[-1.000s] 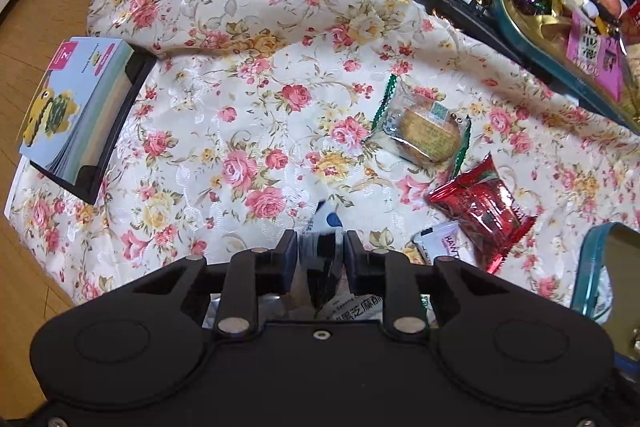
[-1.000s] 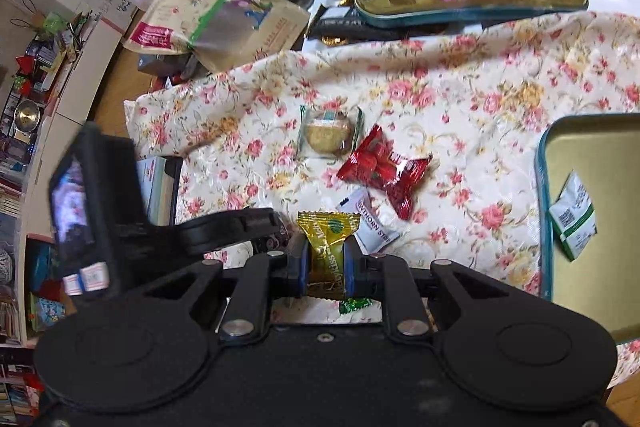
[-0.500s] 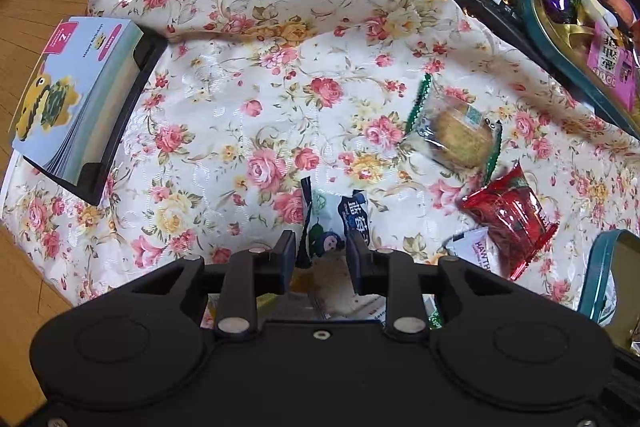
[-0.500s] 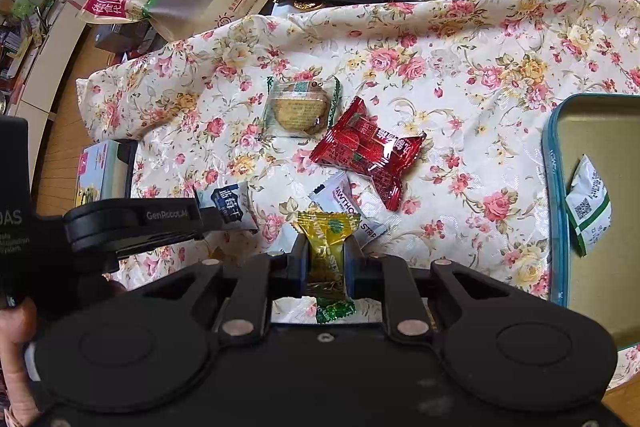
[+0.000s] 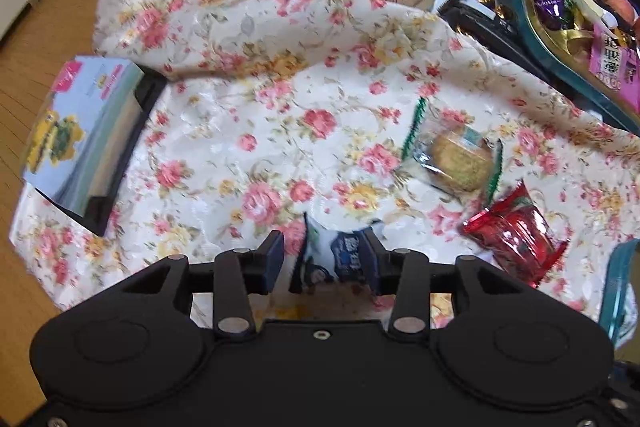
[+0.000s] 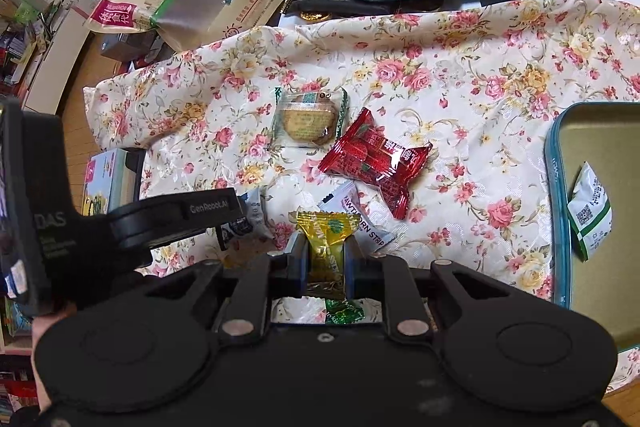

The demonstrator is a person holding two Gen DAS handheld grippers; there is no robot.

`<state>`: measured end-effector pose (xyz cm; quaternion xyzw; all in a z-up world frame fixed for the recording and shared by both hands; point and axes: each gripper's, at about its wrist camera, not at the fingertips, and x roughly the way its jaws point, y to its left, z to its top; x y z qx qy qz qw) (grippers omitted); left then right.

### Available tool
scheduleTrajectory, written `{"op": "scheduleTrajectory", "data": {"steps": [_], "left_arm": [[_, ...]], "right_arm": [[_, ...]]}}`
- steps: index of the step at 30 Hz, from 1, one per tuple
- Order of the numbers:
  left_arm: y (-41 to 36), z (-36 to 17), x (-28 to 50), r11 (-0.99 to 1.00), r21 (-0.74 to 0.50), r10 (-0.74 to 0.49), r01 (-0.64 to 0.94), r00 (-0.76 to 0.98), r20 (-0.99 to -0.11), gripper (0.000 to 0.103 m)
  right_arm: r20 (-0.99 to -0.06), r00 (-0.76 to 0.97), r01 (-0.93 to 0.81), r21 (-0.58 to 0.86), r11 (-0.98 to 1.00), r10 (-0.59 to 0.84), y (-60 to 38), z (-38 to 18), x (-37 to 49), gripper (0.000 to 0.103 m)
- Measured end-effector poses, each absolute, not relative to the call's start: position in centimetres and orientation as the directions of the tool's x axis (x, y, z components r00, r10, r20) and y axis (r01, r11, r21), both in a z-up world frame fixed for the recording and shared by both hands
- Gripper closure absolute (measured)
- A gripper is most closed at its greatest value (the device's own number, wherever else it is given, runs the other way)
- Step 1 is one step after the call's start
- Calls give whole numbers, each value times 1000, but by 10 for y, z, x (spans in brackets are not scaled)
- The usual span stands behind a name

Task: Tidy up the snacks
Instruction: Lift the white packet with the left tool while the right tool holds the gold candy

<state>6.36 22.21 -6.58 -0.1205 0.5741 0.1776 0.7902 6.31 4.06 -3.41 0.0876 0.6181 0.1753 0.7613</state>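
Right gripper (image 6: 325,255) pinches a crinkly gold candy (image 6: 326,247); only this view shows the teal tin (image 6: 558,211) holding a white packet (image 6: 592,211). Left gripper (image 5: 322,259) is spread around a blurred, seemingly loose blue-white packet (image 5: 340,257) on the glossy floral cloth (image 5: 280,107).

Matte black gripper (image 6: 325,259) bodies, silver rivets, blue-padded jaws, white "GenRobot.AI" lettering.

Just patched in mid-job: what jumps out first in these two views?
The right tool is clamped on a gold-wrapped candy above the floral cloth. The left tool stands open around a small blue-and-white packet. On the cloth's middle lie a red candy pack and a wrapped biscuit; a teal tin sits right.
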Motion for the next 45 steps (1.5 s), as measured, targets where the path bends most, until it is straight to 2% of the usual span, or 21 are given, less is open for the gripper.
{"op": "scheduleTrajectory", "data": {"steps": [4, 8, 18, 23, 28, 30, 33, 40, 45], "left_arm": [[221, -68, 66, 911, 8, 134, -412, 277, -952, 47], [215, -72, 66, 922, -18, 96, -386, 275, -957, 47], [208, -88, 74, 925, 22, 116, -379, 228, -967, 46], [209, -100, 79, 902, 50, 145, -429, 191, -971, 45], [213, -99, 77, 901, 25, 122, -434, 196, -973, 46], [218, -99, 76, 895, 4, 104, -445, 201, -974, 47], [219, -98, 74, 894, 13, 117, -447, 205, -972, 59], [223, -84, 69, 885, 9, 125, -465, 219, -968, 60], [215, -56, 64, 885, -23, 105, -465, 248, -963, 60]], "right_arm": [[-908, 179, -168, 352, 921, 380, 41, -31, 61, 84], [-905, 178, -168, 360, 918, 387, 41, -29, 61, 84], [-909, 173, -153, 357, 922, 380, 38, -31, 61, 84], [-912, 170, -150, 352, 924, 374, 35, -32, 60, 84], [-910, 177, -136, 355, 925, 375, 30, -30, 62, 84], [-906, 182, -135, 361, 923, 381, 30, -27, 62, 84], [-901, 187, -139, 369, 919, 391, 31, -24, 62, 84], [-897, 204, -146, 369, 918, 393, 31, -18, 61, 84], [-900, 212, -129, 361, 924, 381, 28, -19, 63, 84]]}}
